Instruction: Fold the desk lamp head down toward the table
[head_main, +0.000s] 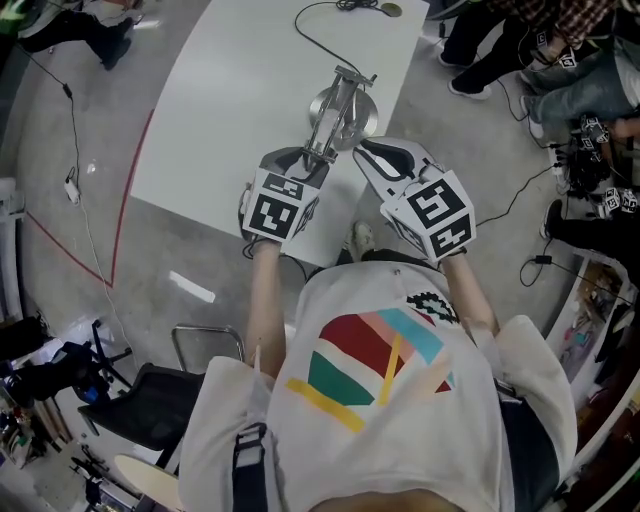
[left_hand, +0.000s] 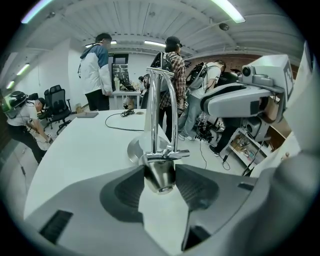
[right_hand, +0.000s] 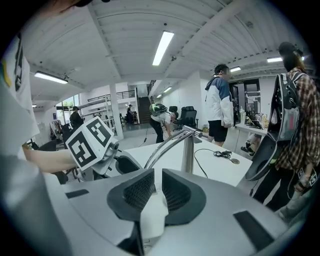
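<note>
A chrome desk lamp stands on the white table (head_main: 240, 100), its round base (head_main: 356, 120) near the front right. Its twin-rod arm (head_main: 332, 110) rises to a top hinge (head_main: 350, 74) and comes back toward me. The small conical lamp head (left_hand: 160, 177) sits between the pads of my left gripper (left_hand: 160, 169), which is shut on it, low over the table's front edge. My right gripper (head_main: 368, 150) hangs just right of the base, shut and empty. In the right gripper view its jaws (right_hand: 157, 181) point past the lamp arm (right_hand: 165, 145) at the left gripper (right_hand: 91, 142).
The lamp's black cable (head_main: 320, 45) runs across the far end of the table to a small disc (head_main: 390, 10). Several people stand or sit round the table's far and right sides (head_main: 560, 80). A dark chair (head_main: 150, 400) stands by my left.
</note>
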